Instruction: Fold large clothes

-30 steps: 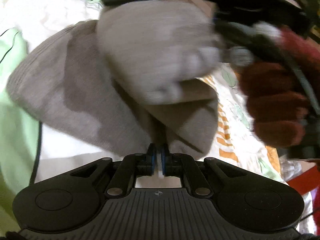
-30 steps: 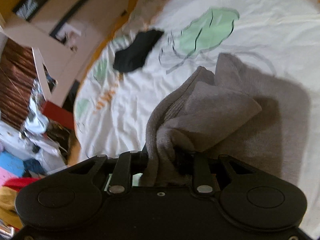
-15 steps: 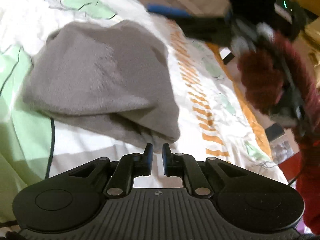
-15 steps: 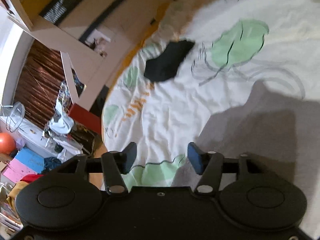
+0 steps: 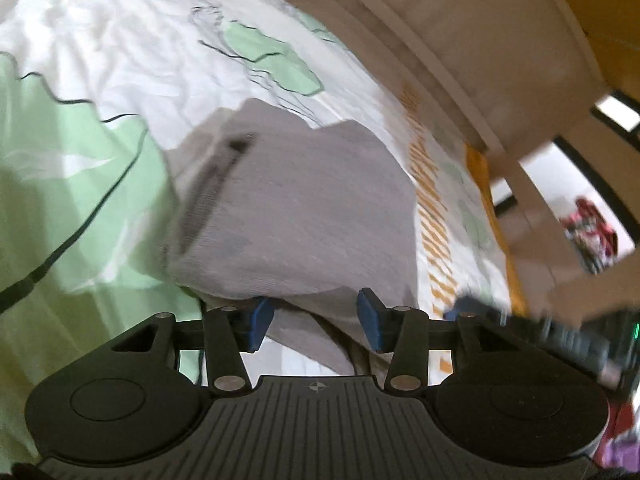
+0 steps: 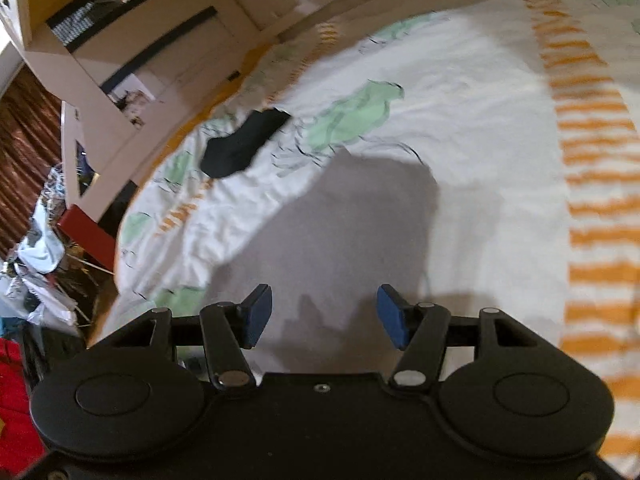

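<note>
Grey garment (image 5: 304, 216) lies folded on the bedsheet (image 5: 100, 80), free of both tools. In the left wrist view it sits just beyond the fingertips, a dark seam or opening running along its left side; its near edge droops down between the fingers.

Left gripper (image 5: 316, 318): jaws have just been opening, now spread, blue pads (image 5: 259, 322) clear of the cloth. The garment edge lies under the gap, not pinched.

Right gripper (image 6: 324, 314): jaws have just been opening too, now spread wide, nothing between them. In the right wrist view the garment (image 6: 340, 232) shows as a flat grey patch just beyond the pads, blurred.

Black cloth (image 6: 244, 142) lies on the sheet farther off, to the left, well apart from the grey one. Orange-striped sheet border (image 6: 592, 200) runs down the right side. White furniture (image 6: 132, 72) stands past the far-left edge of the bed, clutter on the floor at far left.
</note>
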The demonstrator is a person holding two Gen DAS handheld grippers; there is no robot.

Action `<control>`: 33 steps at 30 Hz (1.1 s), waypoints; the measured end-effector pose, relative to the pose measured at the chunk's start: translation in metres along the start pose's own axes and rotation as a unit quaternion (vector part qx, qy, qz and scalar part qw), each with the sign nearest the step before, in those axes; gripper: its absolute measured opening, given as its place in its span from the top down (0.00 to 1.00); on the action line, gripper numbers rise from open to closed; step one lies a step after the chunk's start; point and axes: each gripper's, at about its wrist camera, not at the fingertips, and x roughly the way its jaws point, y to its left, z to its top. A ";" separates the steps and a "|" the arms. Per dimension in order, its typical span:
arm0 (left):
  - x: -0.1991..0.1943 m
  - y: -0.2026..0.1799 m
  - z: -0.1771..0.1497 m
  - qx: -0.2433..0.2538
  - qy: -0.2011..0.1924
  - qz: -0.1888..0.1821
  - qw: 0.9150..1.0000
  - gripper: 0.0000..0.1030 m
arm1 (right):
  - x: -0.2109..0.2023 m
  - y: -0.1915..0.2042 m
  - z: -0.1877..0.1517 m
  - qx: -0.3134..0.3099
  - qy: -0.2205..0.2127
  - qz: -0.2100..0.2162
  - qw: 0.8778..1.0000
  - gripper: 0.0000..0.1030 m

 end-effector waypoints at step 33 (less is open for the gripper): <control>-0.047 0.002 0.050 0.063 -0.130 0.093 0.985 0.46 | 0.007 0.033 -0.031 -0.124 0.041 -0.053 0.990 0.19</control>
